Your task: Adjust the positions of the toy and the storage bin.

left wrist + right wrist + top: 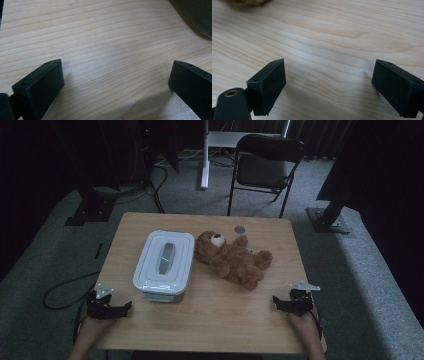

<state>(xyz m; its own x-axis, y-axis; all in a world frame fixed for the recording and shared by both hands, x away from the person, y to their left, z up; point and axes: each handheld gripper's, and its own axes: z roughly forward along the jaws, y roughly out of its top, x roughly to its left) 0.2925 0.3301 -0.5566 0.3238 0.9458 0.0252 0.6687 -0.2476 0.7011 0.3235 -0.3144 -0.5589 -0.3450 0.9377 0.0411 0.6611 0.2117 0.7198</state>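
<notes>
Two grippers rest at the near corners of the table (210, 320), and between them, farther in, lie the things we mean to handle. From the high view, we take the white lidded box (164, 265) as our landmark: the left gripper (123, 308) sits just off its near left corner, close by, while the right gripper (278, 302) is well apart from it, across the bare wood. The teddy bear (231, 258) lies on its back just right of the box, its head near the box's far right corner and its legs slanting away toward the right gripper. So its long axis runs diagonally, and we judge the right gripper the nearer one to the bear's legs, the left one the nearer to the box.

In the left gripper view, our jaws stand wide apart over plain wood with nothing between them; a dark curved edge of the box (197, 17) shows at the upper right, so the box lies ahead and to that side.

In the right gripper view, our jaws are likewise spread and empty, and a blurred brown scrap of the bear (247, 2) shows at the top left, ahead and to the left.
</notes>
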